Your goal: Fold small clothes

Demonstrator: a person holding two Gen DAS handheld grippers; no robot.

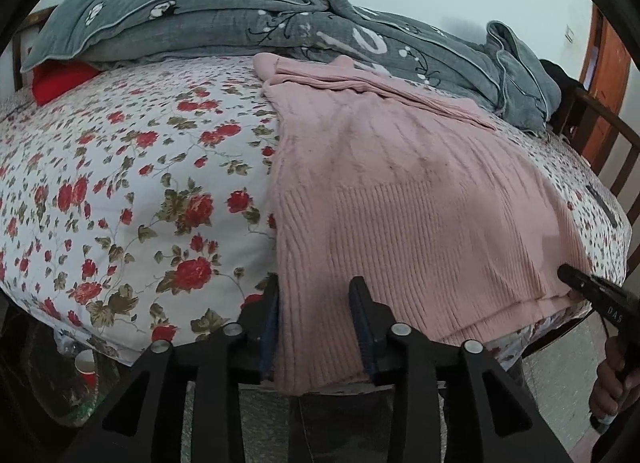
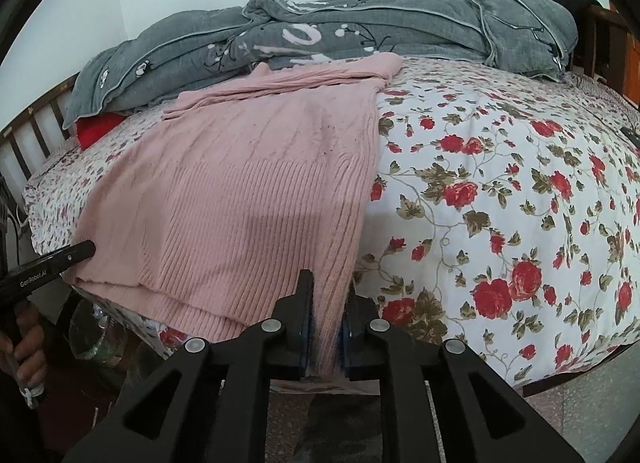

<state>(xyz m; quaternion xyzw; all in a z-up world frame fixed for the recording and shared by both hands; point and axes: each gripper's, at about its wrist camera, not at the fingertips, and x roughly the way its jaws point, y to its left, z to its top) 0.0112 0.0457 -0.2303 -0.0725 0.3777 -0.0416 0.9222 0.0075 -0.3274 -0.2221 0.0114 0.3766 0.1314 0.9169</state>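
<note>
A pink ribbed sweater [image 1: 400, 203] [image 2: 248, 191] lies flat on the flowered bed cover [image 1: 140, 183] [image 2: 500, 183], its hem hanging over the near edge. My left gripper [image 1: 316, 303] stands open at the hem's left corner, with the fabric lying loose between its fingers. My right gripper [image 2: 326, 303] is at the hem's right corner, and a narrow strip of the sweater's edge fills the gap between its pads. Each gripper's tip also shows in the other view: the right gripper [image 1: 568, 273] and the left gripper [image 2: 86, 249], each held by a hand.
A crumpled grey quilt [image 1: 240, 31] [image 2: 360, 31] is piled along the far side of the bed, over a red item [image 1: 60, 81]. Wooden rails [image 1: 616, 151] [image 2: 24, 143] stand at the bed's ends. A red paper cup [image 1: 85, 367] sits on the floor below.
</note>
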